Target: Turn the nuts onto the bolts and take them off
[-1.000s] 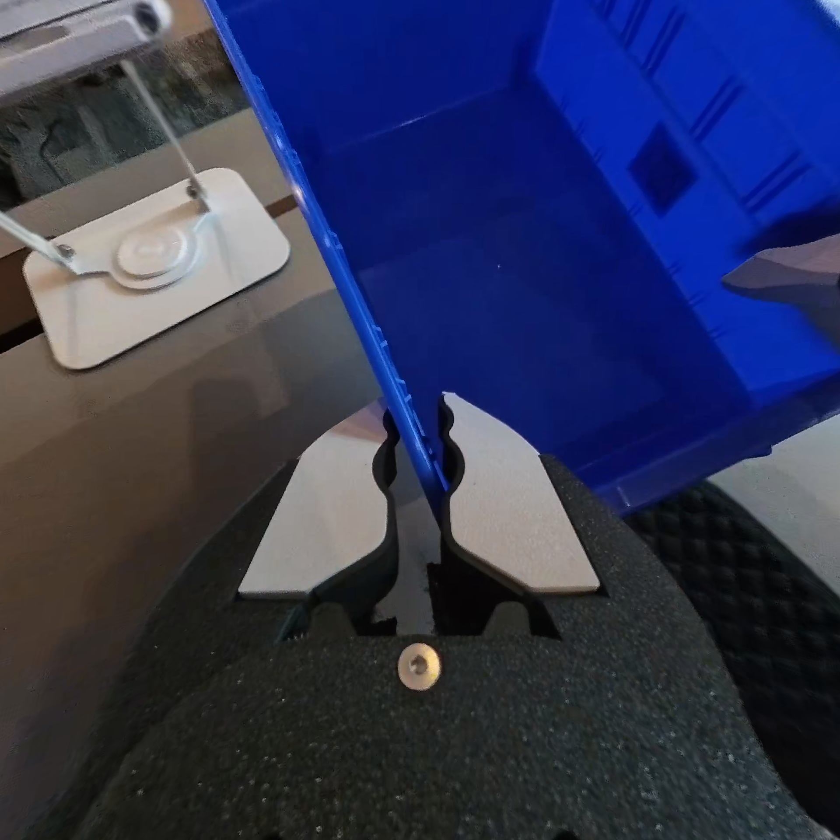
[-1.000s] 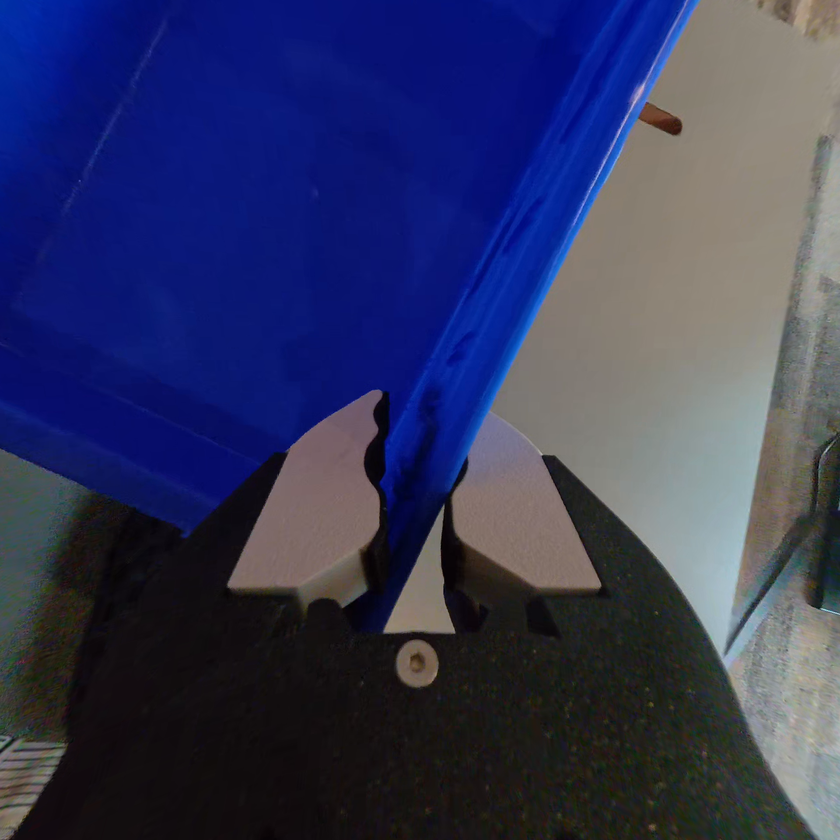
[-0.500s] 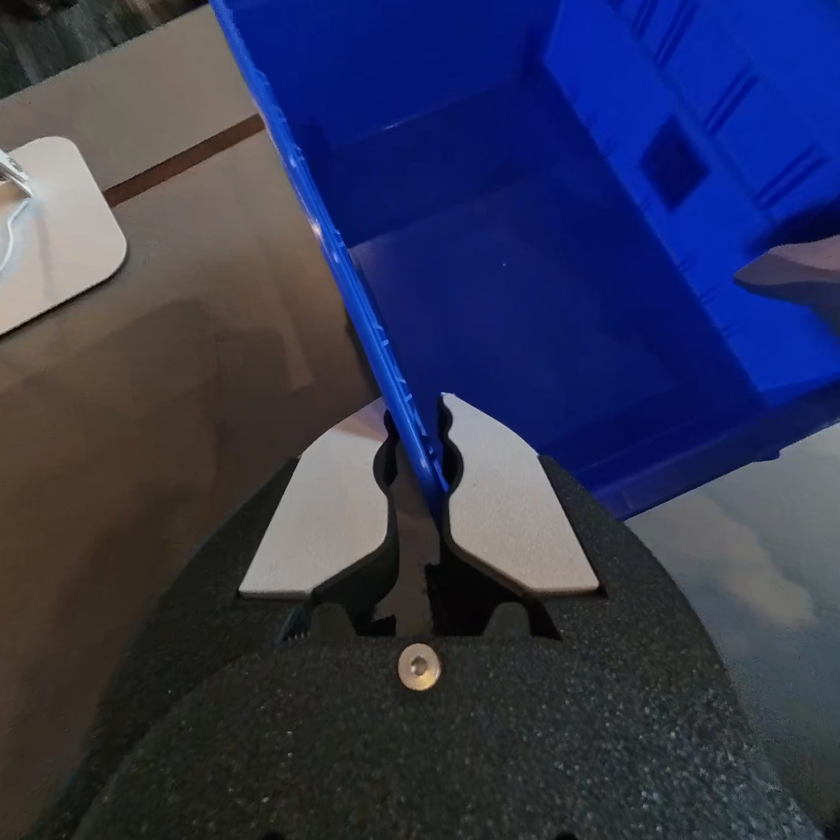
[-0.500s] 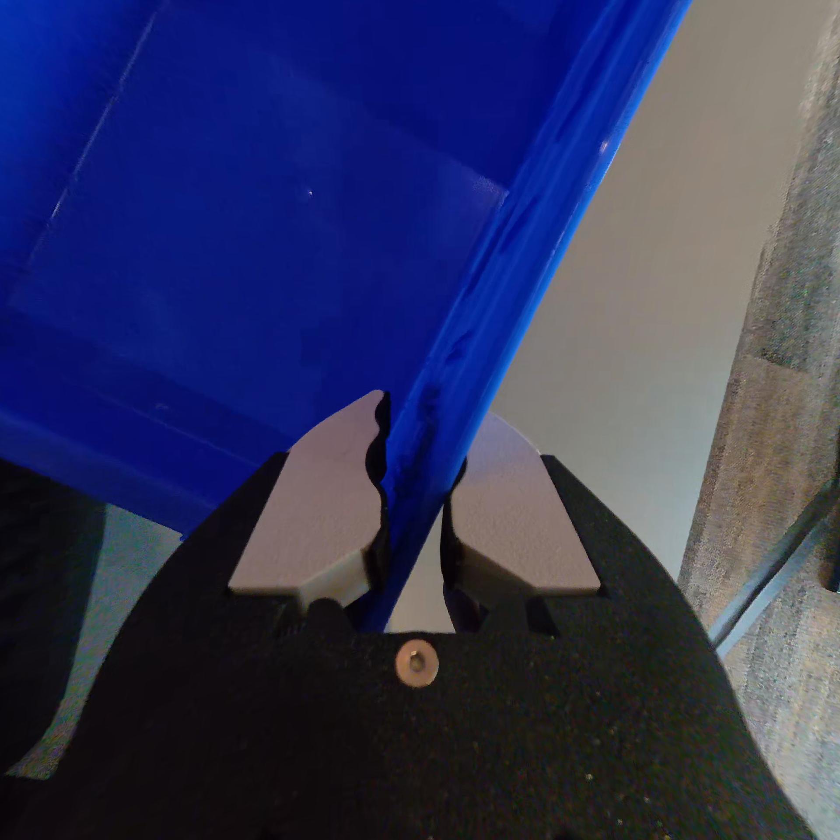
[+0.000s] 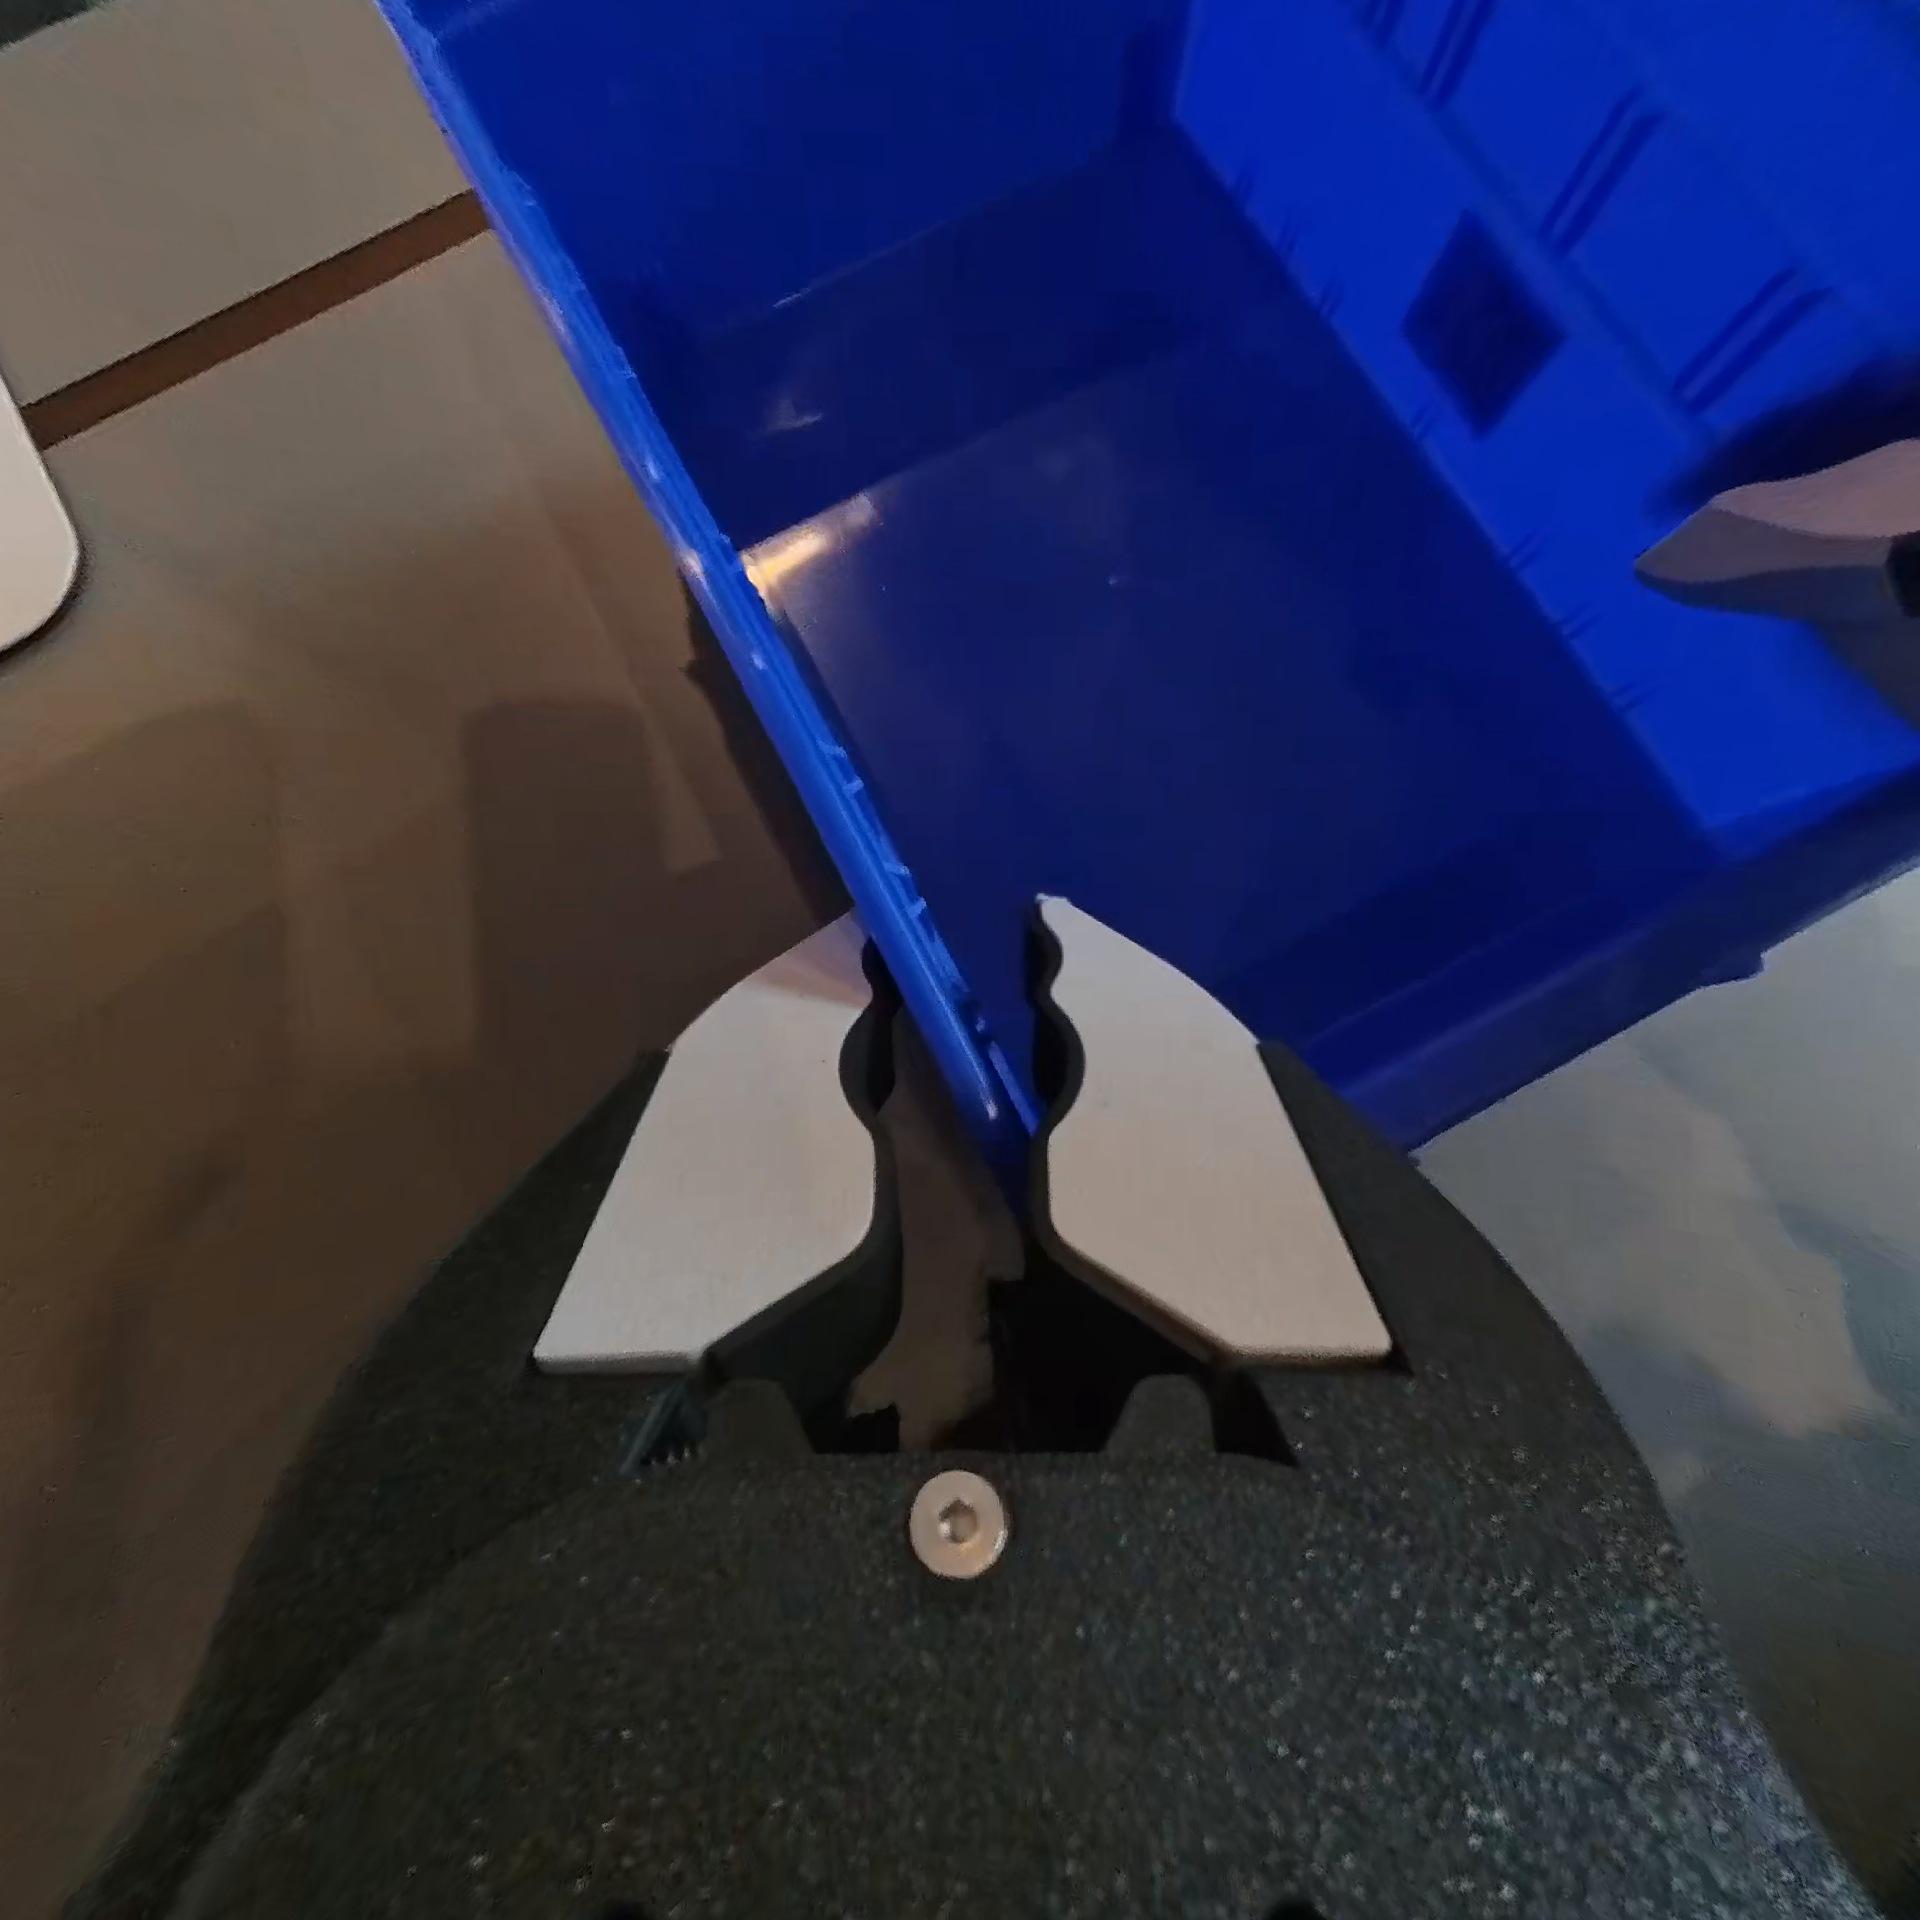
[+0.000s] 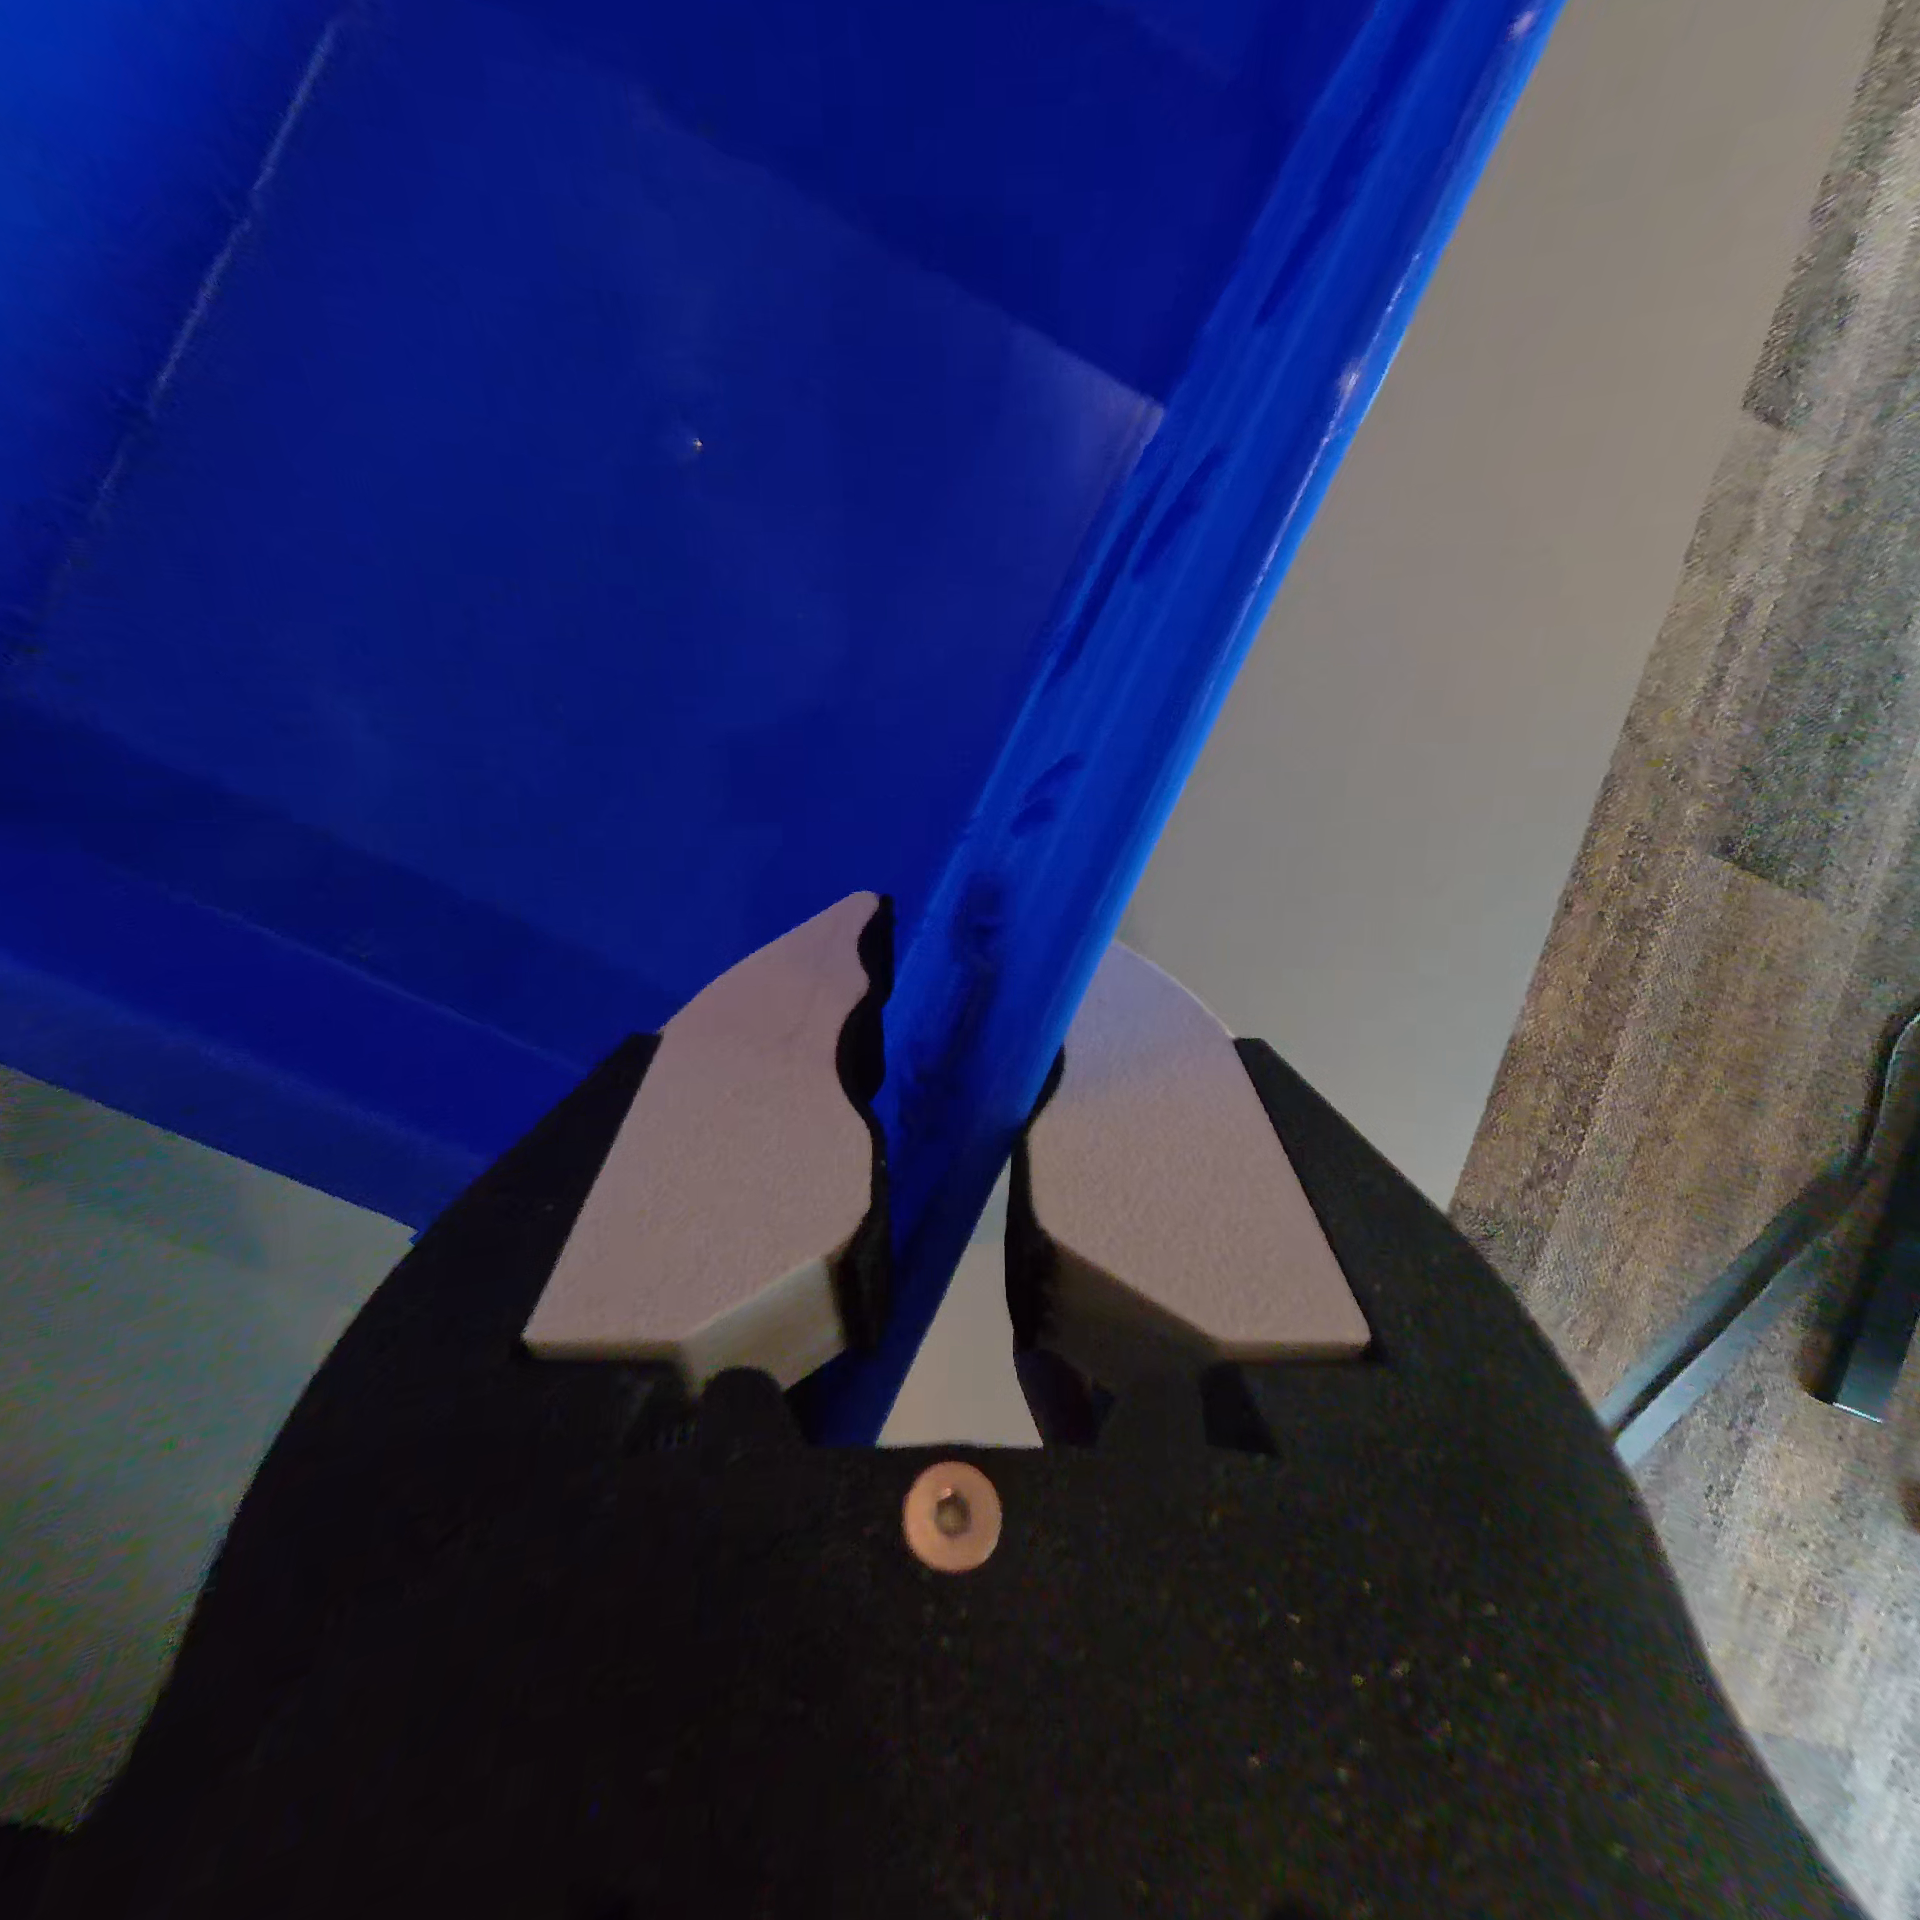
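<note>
No nuts or bolts show; the blue bin (image 5: 1195, 675) looks empty. Your left hand-held gripper (image 5: 956, 1029) and right hand-held gripper (image 6: 961, 1049) each clamp a thin side wall, the bin tilted above the surface (image 5: 312, 831). Uneven pulling could twist a wall free.

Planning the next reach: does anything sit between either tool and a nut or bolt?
Yes: the blue bin. The left tool is shut on one wall, the right tool on the opposite wall, and the bin fills the space ahead of both. No nut or bolt shows in either view.
</note>
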Demonstrator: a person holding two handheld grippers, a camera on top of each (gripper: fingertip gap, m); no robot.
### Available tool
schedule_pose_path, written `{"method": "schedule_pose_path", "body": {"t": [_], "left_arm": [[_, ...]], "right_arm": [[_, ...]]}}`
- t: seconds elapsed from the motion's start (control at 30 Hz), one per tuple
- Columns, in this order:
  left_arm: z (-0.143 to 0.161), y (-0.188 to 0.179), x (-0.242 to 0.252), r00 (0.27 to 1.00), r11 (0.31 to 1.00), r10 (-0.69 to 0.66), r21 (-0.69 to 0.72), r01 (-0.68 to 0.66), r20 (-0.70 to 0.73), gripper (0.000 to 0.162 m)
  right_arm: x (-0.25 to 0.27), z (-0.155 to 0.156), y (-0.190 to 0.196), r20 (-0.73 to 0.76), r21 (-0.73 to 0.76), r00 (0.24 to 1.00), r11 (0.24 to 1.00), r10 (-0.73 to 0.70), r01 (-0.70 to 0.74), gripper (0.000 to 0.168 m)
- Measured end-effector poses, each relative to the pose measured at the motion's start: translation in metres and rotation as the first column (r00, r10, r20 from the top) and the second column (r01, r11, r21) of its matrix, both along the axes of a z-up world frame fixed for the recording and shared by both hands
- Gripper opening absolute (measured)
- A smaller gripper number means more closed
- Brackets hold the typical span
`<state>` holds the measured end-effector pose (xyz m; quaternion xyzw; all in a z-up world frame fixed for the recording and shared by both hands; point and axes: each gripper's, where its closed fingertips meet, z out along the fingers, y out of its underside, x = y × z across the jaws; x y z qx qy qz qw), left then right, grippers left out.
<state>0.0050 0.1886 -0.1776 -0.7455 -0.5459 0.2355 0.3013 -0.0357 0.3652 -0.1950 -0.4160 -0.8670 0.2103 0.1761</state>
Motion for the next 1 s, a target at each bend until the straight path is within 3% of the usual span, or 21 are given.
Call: {"method": "schedule_pose_path", "body": {"t": [0.33, 0.43, 0.53, 0.6, 0.7, 0.87, 1.0], "left_arm": [[-0.014, 0.020, 0.004, 0.997, 0.997, -0.064, 0.043, 0.062, 0.036, 0.030], [-0.009, 0.019, 0.001, 0.998, 0.996, -0.069, 0.063, 0.069, -0.001, 0.029], [-0.002, 0.012, 0.000, 0.995, 0.996, -0.074, 0.039, 0.077, -0.064, 0.027], [0.004, 0.008, 0.002, 0.994, 0.995, -0.067, 0.070, 0.074, -0.091, 0.023], [0.014, -0.004, 0.006, 0.990, 0.995, -0.059, 0.076, 0.069, -0.129, 0.031], [0.045, -0.030, 0.015, 0.973, 0.997, -0.056, 0.039, 0.066, -0.224, 0.031], [0.075, -0.057, 0.029, 0.943, 0.997, -0.061, 0.020, 0.071, -0.326, 0.030]], "right_arm": [[-0.005, -0.009, 0.017, -0.005, 0.027, 1.000, 0.999, 0.018, -0.018, 0.020], [-0.006, -0.008, 0.015, -0.055, 0.028, 0.997, 0.998, 0.053, -0.051, 0.032], [-0.002, -0.005, 0.012, -0.084, 0.016, 0.995, 0.998, 0.057, -0.055, 0.057], [-0.003, 0.005, 0.017, -0.118, 0.011, 0.993, 1.000, 0.017, -0.016, 0.075], [0.000, 0.026, 0.027, -0.156, 0.007, 0.987, 0.999, -0.046, 0.048, 0.094], [0.011, 0.073, 0.027, -0.276, -0.085, 0.950, 0.988, -0.148, 0.130, 0.101], [0.024, 0.100, -0.013, -0.349, -0.229, 0.927, 0.972, -0.136, 0.057, 0.104]]}}
